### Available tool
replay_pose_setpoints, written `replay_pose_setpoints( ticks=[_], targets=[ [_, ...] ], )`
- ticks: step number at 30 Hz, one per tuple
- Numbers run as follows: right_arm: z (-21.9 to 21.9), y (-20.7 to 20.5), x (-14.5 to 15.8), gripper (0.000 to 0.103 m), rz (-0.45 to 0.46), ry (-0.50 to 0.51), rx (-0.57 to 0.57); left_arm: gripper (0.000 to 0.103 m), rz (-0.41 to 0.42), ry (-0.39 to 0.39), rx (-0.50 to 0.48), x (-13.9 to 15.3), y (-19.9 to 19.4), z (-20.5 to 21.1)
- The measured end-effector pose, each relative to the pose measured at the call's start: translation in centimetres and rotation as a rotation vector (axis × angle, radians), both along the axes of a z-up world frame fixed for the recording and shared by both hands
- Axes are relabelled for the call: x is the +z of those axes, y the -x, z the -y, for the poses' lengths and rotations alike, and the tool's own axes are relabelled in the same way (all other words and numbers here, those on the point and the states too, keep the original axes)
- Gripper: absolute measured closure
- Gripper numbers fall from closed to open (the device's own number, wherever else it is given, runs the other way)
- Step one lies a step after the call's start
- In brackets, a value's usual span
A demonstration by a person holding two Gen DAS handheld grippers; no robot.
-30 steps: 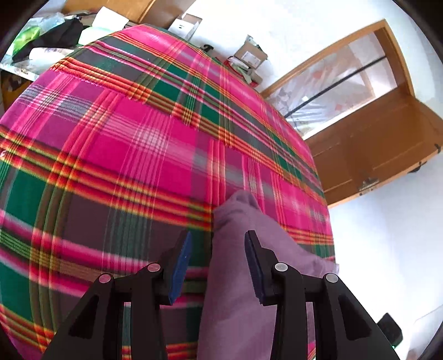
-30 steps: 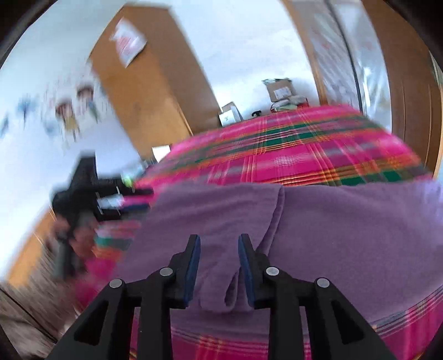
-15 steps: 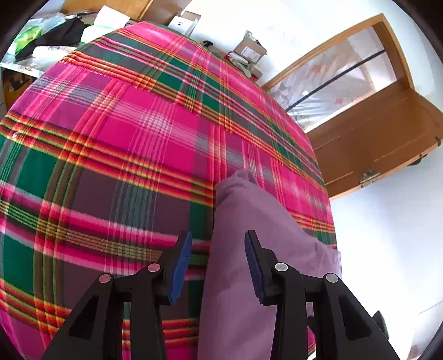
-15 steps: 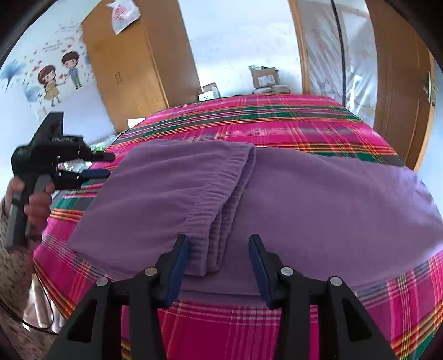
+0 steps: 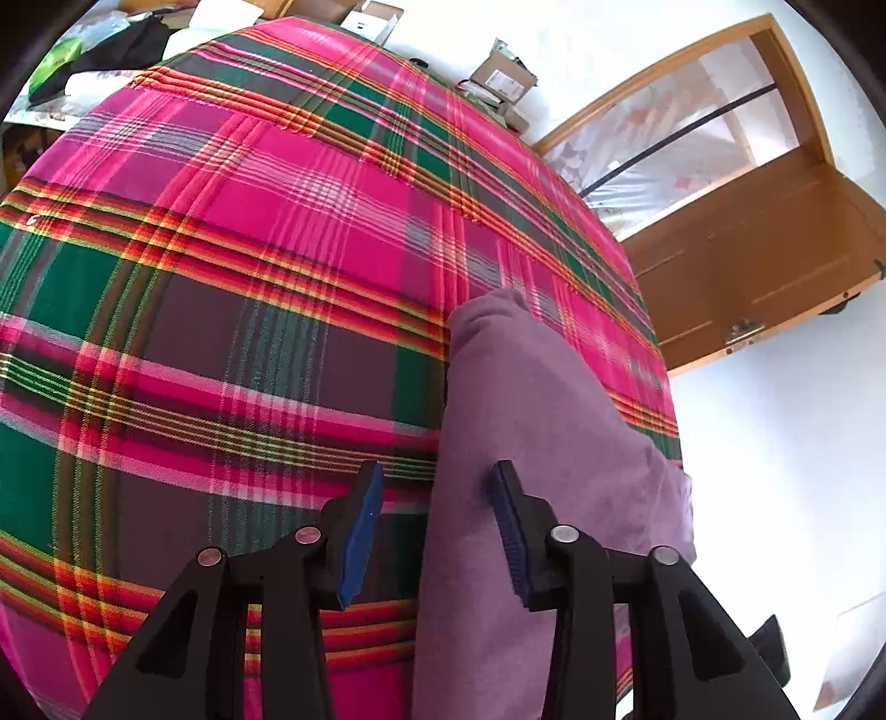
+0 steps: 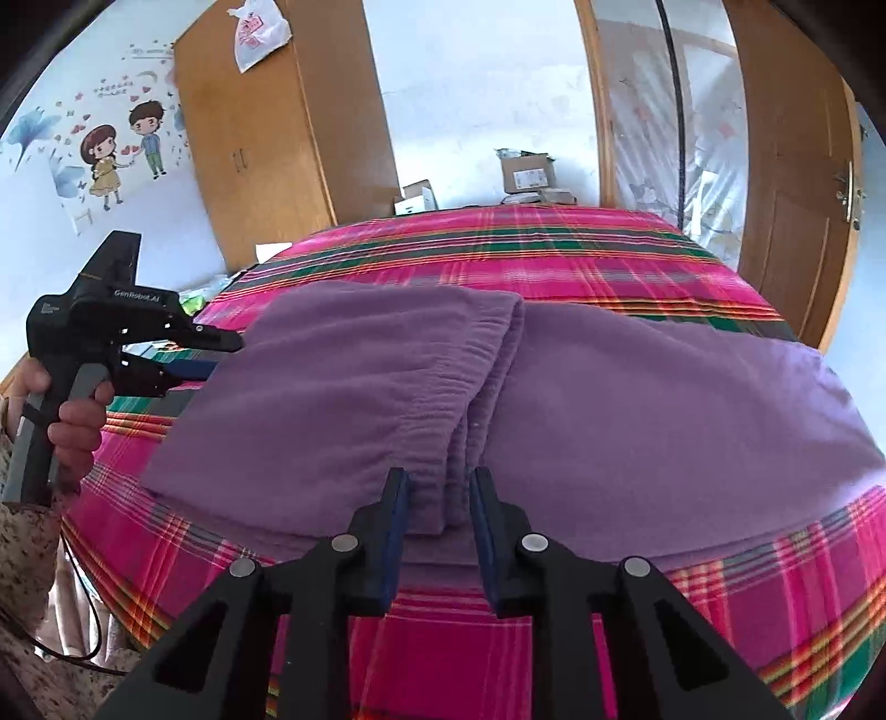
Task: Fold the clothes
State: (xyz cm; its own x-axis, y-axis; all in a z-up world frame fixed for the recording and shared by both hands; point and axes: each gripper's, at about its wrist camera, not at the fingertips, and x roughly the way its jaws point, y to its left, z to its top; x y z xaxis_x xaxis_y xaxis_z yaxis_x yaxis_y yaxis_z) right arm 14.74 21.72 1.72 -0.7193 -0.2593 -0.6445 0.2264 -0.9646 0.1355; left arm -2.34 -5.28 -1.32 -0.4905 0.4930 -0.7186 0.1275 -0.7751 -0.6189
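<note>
A purple garment [image 6: 664,399] lies folded over itself on the plaid bed [image 6: 554,255], with its gathered elastic band [image 6: 443,399] running toward me. My right gripper [image 6: 439,482] sits low at the garment's near edge. Its jaws are closing, and the elastic band's fold lies between them without visible pinching. My left gripper [image 6: 227,354], held in a person's hand [image 6: 75,421], hovers at the garment's left edge. In the left wrist view the left gripper [image 5: 437,476] stands open over that edge of the garment [image 5: 526,399], pads clear of the cloth.
The plaid bed cover [image 5: 249,249] stretches far beyond the garment. A wooden wardrobe [image 6: 266,138] and cardboard boxes [image 6: 526,174] stand behind the bed. A wooden door [image 5: 764,249] is on the right. Clutter [image 5: 99,50] lies past the bed's far left corner.
My right gripper spread wide, then narrowed again, and sank toward the garment's near edge with the elastic fold between its jaws. The left gripper has barely shifted and stays open.
</note>
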Motion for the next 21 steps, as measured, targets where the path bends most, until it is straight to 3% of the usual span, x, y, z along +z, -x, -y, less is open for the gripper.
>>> replay_pose_setpoints(
  ticks=[6, 14, 21],
  targets=[
    [3.1, -0.6, 2.2, 0.08, -0.064, -0.004, 0.1, 0.061, 0.006, -0.029, -0.006, -0.3, -0.5, 0.5],
    [10.2, -0.1, 0.8, 0.079, -0.054, -0.064, 0.305, 0.061, 0.028, -0.088, -0.059, -0.7, -2.1, 0.5],
    [13.0, -0.2, -0.1, 0.057, -0.059, -0.083, 0.37, 0.061, 0.076, -0.171, -0.135, -1.4, -3.5, 0.3]
  ],
)
